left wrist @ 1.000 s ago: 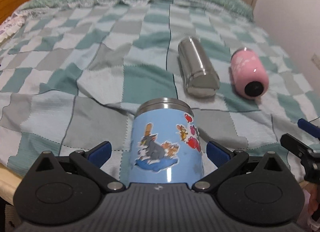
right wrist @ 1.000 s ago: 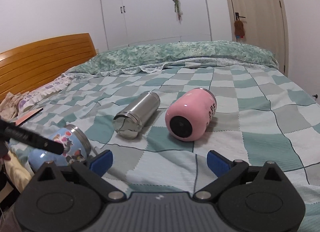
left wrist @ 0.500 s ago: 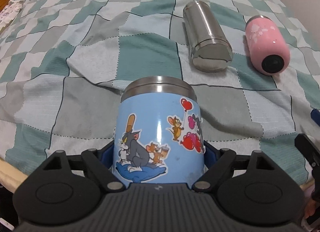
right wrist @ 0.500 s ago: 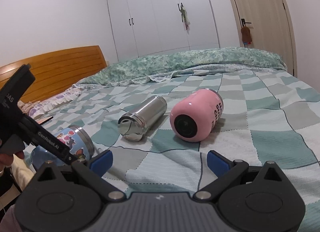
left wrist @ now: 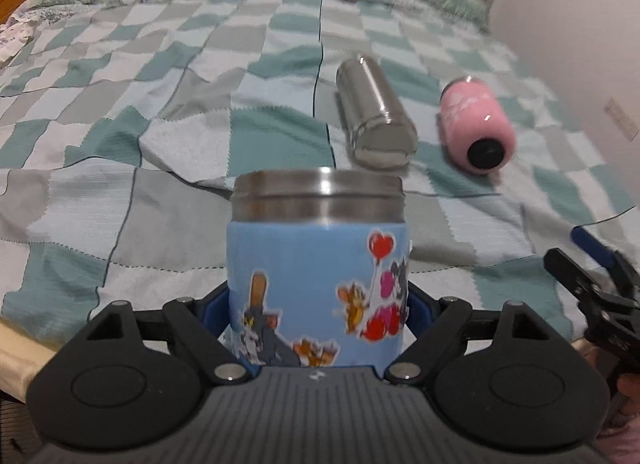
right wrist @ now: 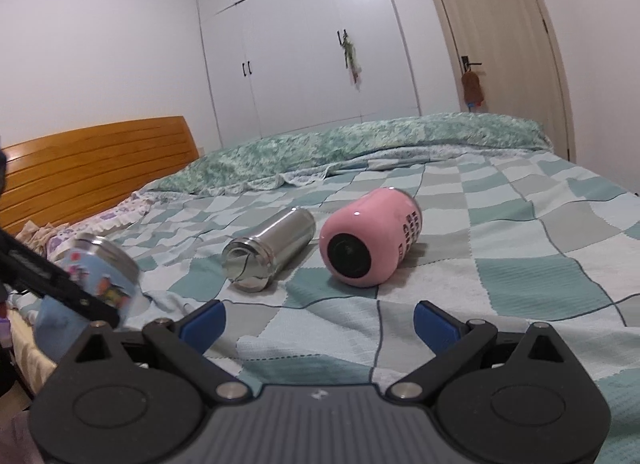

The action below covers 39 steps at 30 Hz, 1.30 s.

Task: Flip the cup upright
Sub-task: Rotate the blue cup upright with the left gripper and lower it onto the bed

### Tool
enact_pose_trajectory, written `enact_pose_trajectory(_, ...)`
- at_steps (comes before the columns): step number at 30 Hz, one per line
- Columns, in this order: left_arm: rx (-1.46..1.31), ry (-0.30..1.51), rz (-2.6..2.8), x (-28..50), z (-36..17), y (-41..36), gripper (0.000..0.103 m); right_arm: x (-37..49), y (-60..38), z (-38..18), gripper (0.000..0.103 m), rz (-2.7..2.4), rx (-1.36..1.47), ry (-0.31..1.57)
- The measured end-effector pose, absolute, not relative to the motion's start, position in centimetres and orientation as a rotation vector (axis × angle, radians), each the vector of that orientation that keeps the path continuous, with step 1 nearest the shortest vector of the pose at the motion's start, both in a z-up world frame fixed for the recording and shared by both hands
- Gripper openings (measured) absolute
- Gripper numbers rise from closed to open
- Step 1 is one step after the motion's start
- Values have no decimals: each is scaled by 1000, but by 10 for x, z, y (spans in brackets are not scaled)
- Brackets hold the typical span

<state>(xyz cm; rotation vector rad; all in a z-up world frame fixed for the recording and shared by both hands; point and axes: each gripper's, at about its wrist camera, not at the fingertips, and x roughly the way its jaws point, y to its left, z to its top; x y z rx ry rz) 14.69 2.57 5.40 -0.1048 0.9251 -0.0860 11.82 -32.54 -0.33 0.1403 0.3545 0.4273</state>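
Over the near edge of the bed (left wrist: 100, 167), the left hand-held gripper (left wrist: 318, 304) is clamping the blue cartoon cup (left wrist: 318, 276), its steel rim tilting away, while the right hand-held gripper (right wrist: 318, 322) is hovering with fingers apart.

Left gripper (left wrist: 318, 312) clamps blue cup (left wrist: 318, 276); steel flask (left wrist: 374, 115) and pink bottle (left wrist: 476, 129) lie on checked quilt (left wrist: 160, 123).
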Motion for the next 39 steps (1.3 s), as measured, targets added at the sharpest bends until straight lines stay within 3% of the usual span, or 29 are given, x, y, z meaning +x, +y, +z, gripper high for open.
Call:
enact_pose_trajectory(12,-153,567,-12,112,88,60,84,109,-324,-2,101,373,135,295)
enact_pose_trajectory(19,-156,392,133,143,53,63,85,104,-319,-1,101,346,114,274)
enact_pose_trajectory(27,-79,408,179,154,4,56,85,101,-316,-1,101,333,107,265)
enact_pose_trajectory(32,-66,406,163,150,4,56,85,100,-312,-1,101,338,106,261)
enact_pose_trajectory(33,-69,418,158,152,3,58,90,100,-311,0,101,340,105,258)
enact_pose_trajectory(34,-71,433,151,152,1,58,103,99,-312,0,101,343,104,254)
enact_pose_trajectory(39,-49,388,179,127,12,55,103,86,-312,9,101,348,91,215)
